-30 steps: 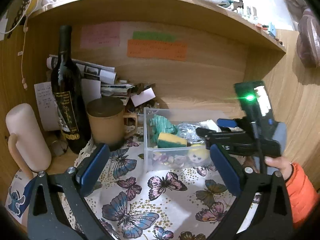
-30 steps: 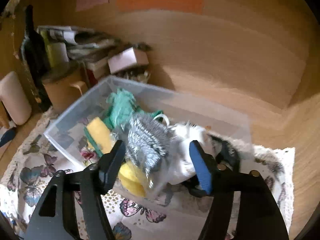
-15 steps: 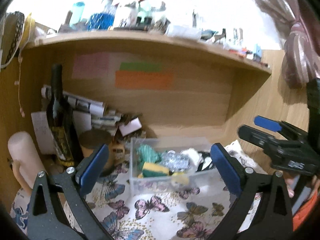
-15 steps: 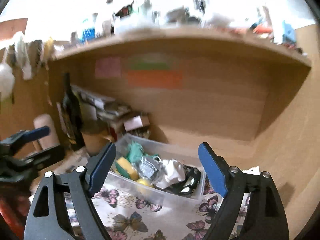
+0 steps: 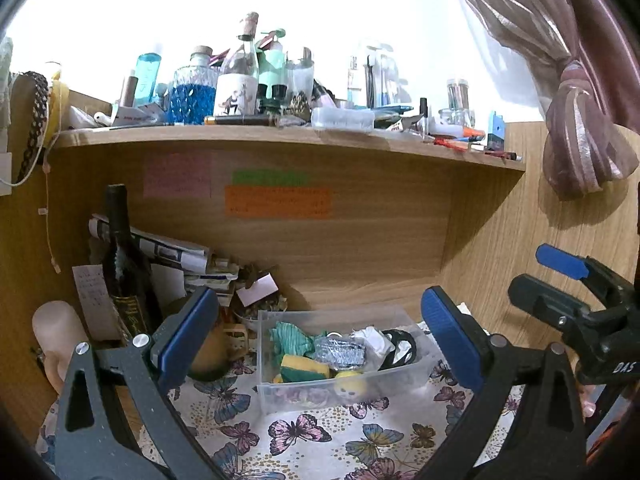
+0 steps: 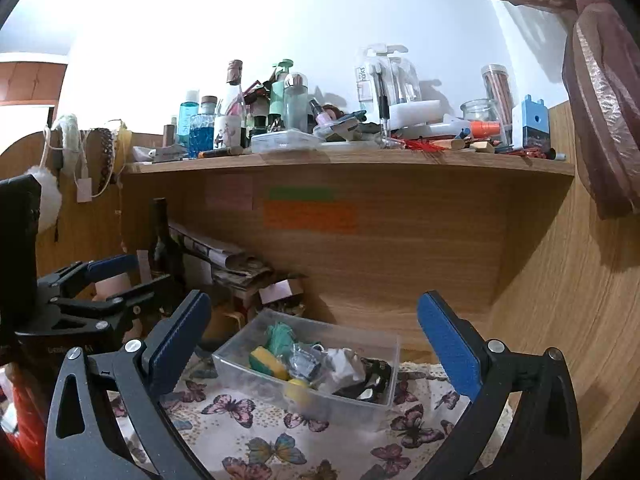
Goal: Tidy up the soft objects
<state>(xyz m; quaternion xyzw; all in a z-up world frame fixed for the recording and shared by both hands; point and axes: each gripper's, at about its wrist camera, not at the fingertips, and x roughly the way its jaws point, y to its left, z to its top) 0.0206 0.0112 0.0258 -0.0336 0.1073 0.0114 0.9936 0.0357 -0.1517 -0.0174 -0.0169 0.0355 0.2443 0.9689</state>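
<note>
A clear plastic bin (image 5: 404, 380) (image 6: 384, 364) stands on the butterfly cloth (image 5: 304, 436) (image 6: 260, 440) under the wooden shelf. In it lie a teal cloth (image 5: 292, 338), a yellow-green sponge (image 5: 304, 368) (image 6: 266, 362), a silvery scrubber (image 5: 340, 352), a white soft piece (image 5: 372, 340) (image 6: 344, 368), a black band (image 5: 400, 350) and a yellow toy (image 5: 350, 386). My left gripper (image 5: 320, 340) is open and empty, held back from the bin. My right gripper (image 6: 316, 344) is open and empty, also back from the bin; it shows at the right of the left wrist view (image 5: 580, 304).
A dark wine bottle (image 5: 124, 264) (image 6: 162, 240), a brown mug (image 5: 212, 356), rolled papers (image 5: 160, 248) and a pink cylinder (image 5: 56, 332) crowd the left of the niche. The shelf above (image 5: 280, 136) (image 6: 340, 156) carries several bottles and jars. A curtain (image 5: 580, 140) hangs at right.
Both grippers have pulled back and up from the bin. The right gripper, a second ago open around the soft pieces in the bin, now stands well clear of them and empty.
</note>
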